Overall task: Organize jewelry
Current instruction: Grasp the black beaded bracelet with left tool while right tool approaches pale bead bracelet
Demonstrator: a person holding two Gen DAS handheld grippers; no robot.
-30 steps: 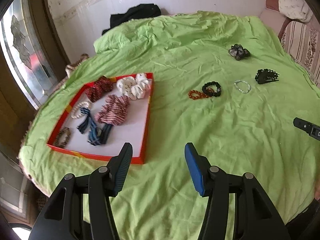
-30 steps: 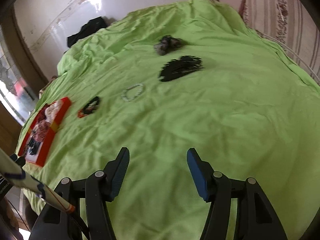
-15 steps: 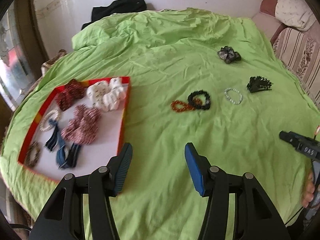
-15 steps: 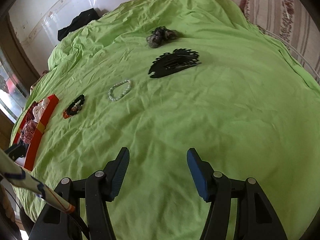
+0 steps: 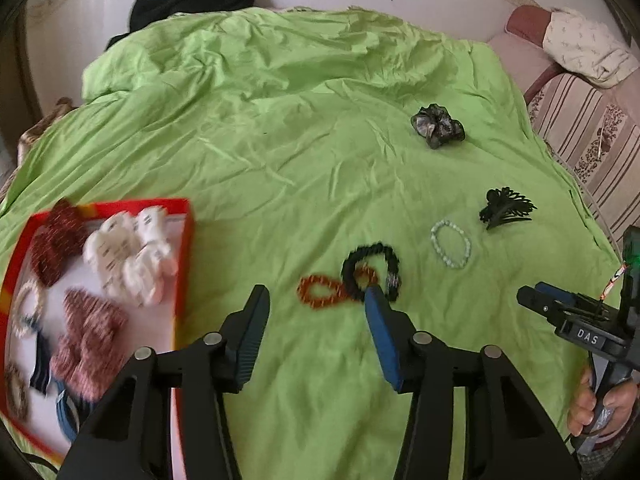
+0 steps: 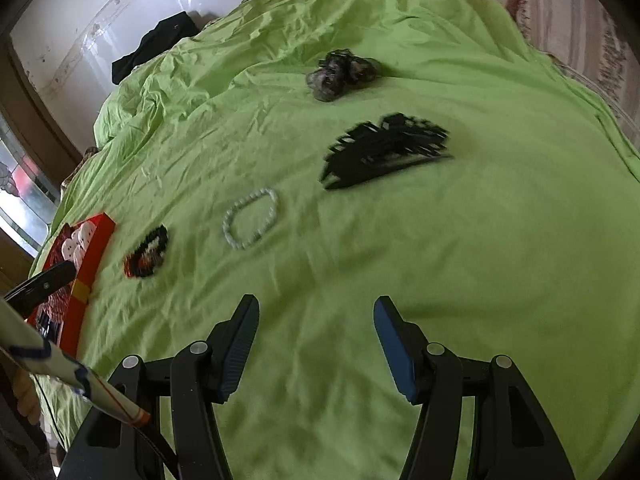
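On the green sheet lie an orange bead bracelet [image 5: 320, 291], a black bracelet [image 5: 372, 266] overlapping it, a pale bead bracelet [image 5: 451, 243], a black claw clip [image 5: 505, 207] and a dark scrunchie [image 5: 438, 126]. A red-rimmed tray [image 5: 188, 240] at the left holds several scrunchies and bands. My left gripper [image 5: 316, 300] hovers just short of the orange and black bracelets, its jaws closing with nothing between them. My right gripper [image 6: 316, 308] stands open over bare sheet, short of the pale bracelet [image 6: 251, 219] and the claw clip [image 6: 384, 150]; the dark scrunchie [image 6: 340, 74] lies beyond.
A black garment [image 5: 192, 0] lies at the bed's far edge by the white wall. A striped sofa with a pillow [image 5: 588, 44] stands to the right. A hand [image 5: 600, 404] holds the right gripper's handle at the lower right of the left wrist view.
Both grippers moved forward and to the right over the sheet. The tray slid toward the left edge of the left wrist view, and the bracelets came close to the left fingertips. The left jaws narrowed slightly.
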